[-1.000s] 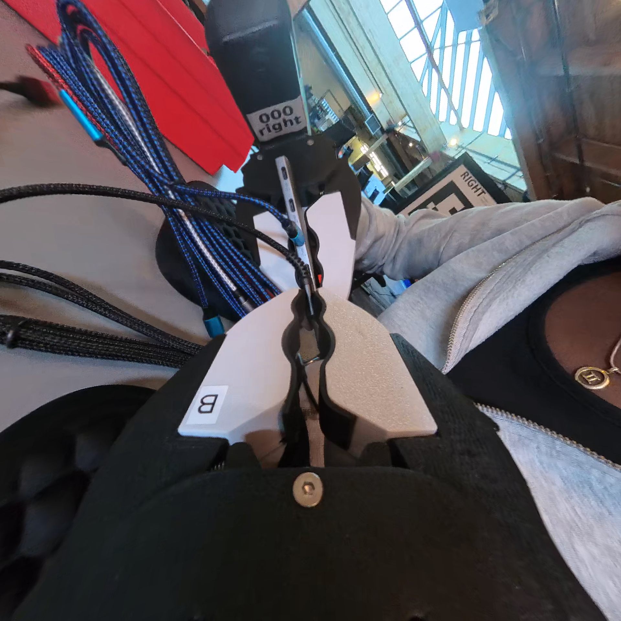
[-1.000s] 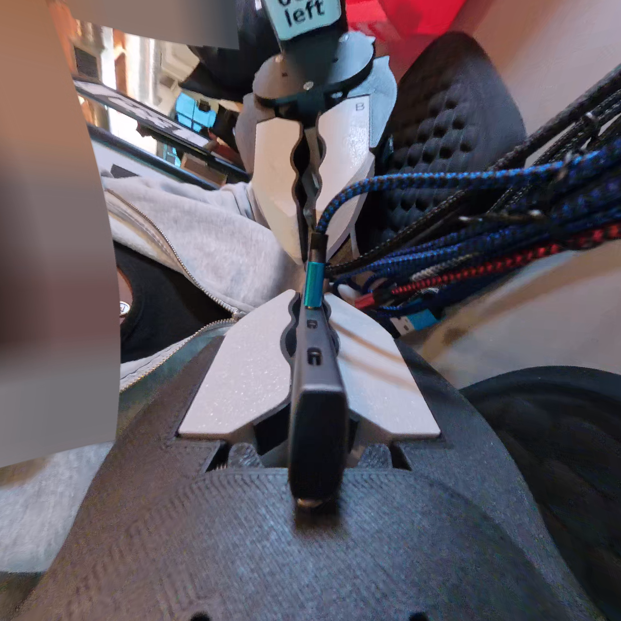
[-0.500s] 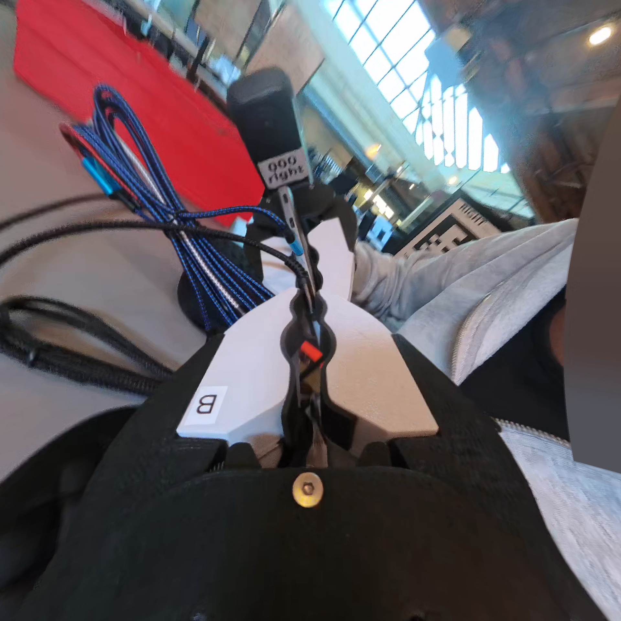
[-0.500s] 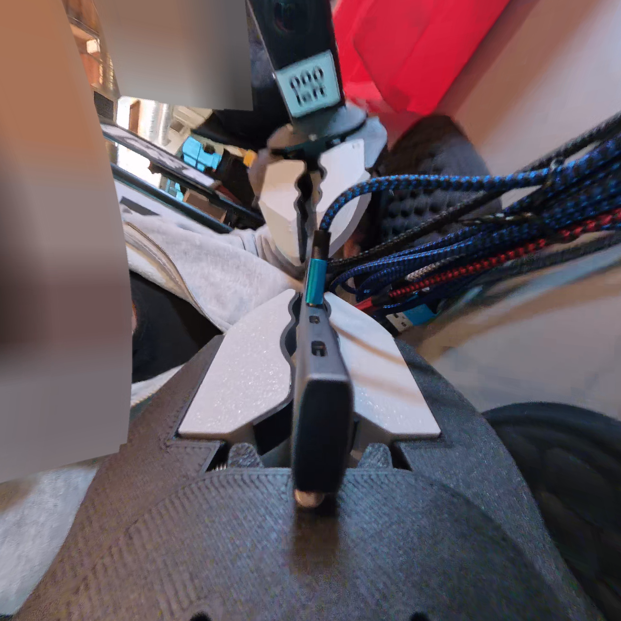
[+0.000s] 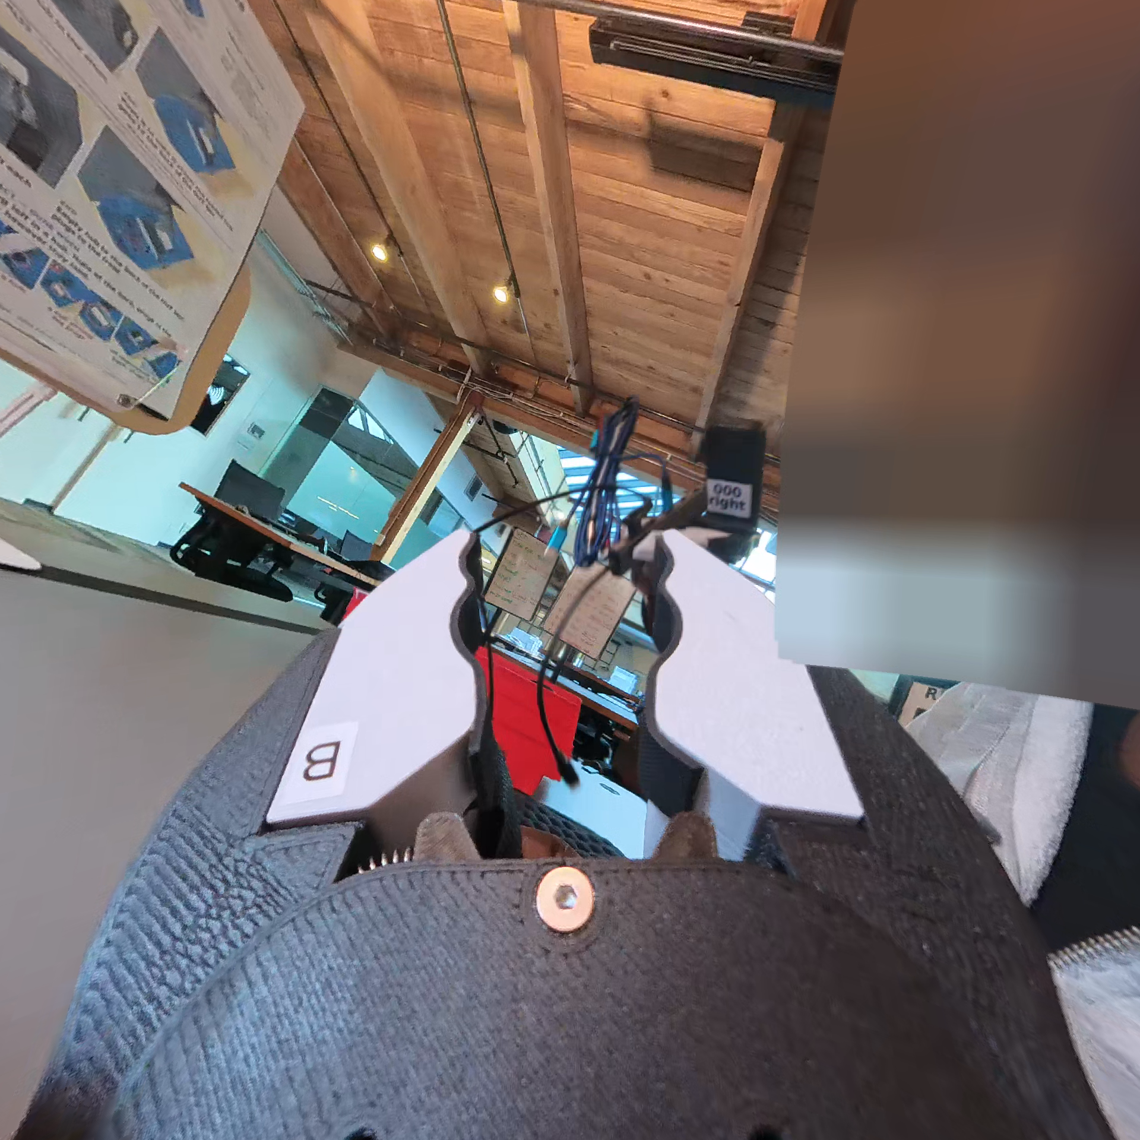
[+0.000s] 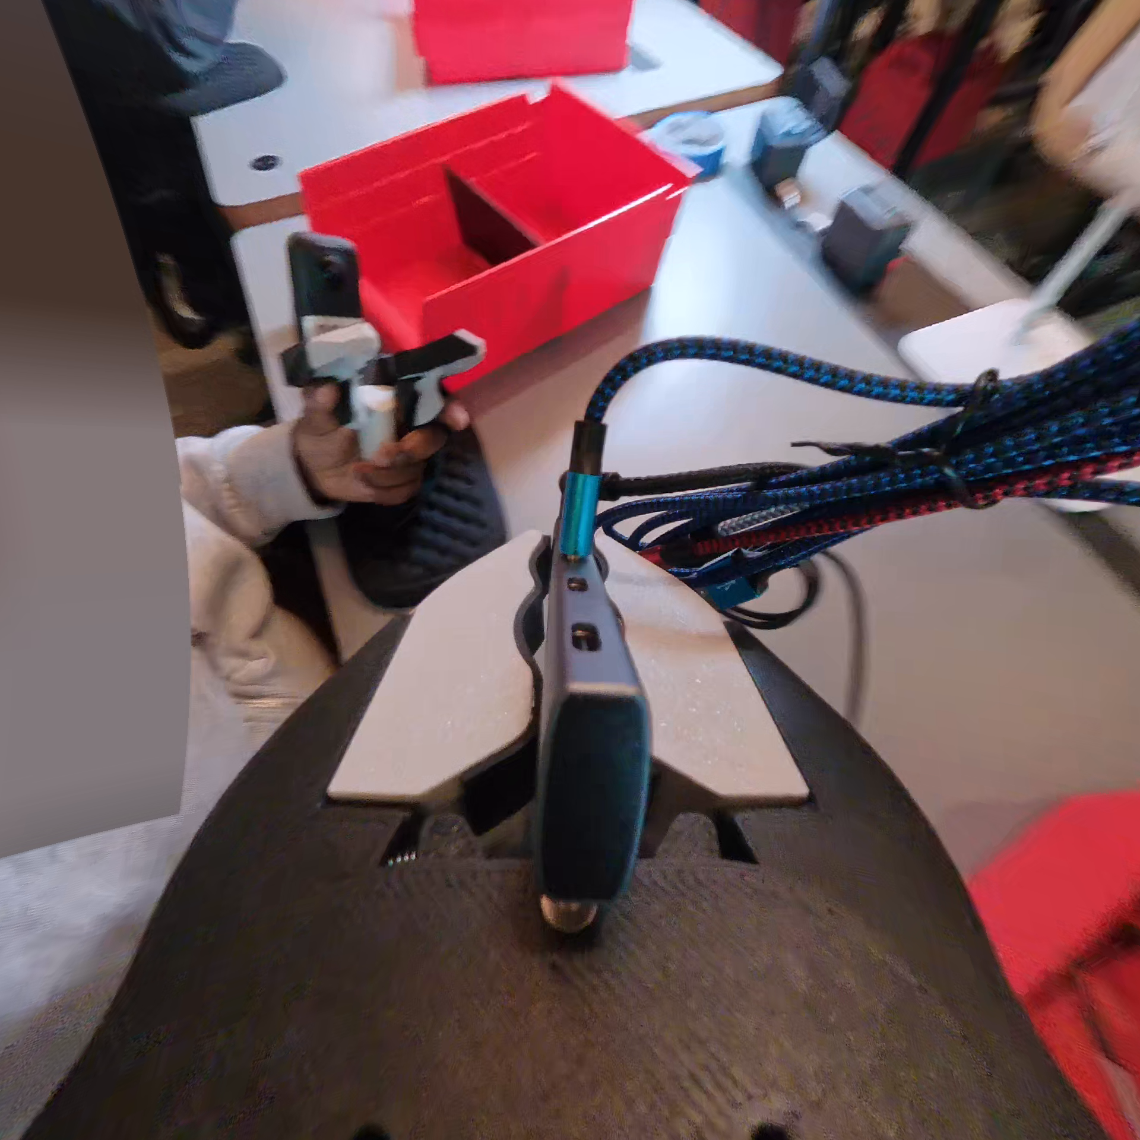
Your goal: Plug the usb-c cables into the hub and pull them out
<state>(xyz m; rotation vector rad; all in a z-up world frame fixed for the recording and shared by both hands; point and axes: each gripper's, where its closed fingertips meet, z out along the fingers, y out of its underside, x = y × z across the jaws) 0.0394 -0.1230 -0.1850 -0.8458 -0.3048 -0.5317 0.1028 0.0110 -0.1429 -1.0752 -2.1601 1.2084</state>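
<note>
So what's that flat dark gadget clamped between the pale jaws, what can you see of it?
The hub is a slim, dark grey, metal-looking slab with rounded ends, held on edge and pointing forward between the shut jaws of the right gripper. Two small empty ports show on its upper edge. A blue-sleeved plug on a blue-black braided cable sits in its far end.

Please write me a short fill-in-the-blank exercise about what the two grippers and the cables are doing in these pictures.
1. The right gripper is shut on the dark ____.
2. The left gripper has its fingers ____.
3. The cable plugged into the hub has a ____ metal plug.
4. The red bin on the table is split by a ____ divider.

Answers: hub; open; blue; black
</note>
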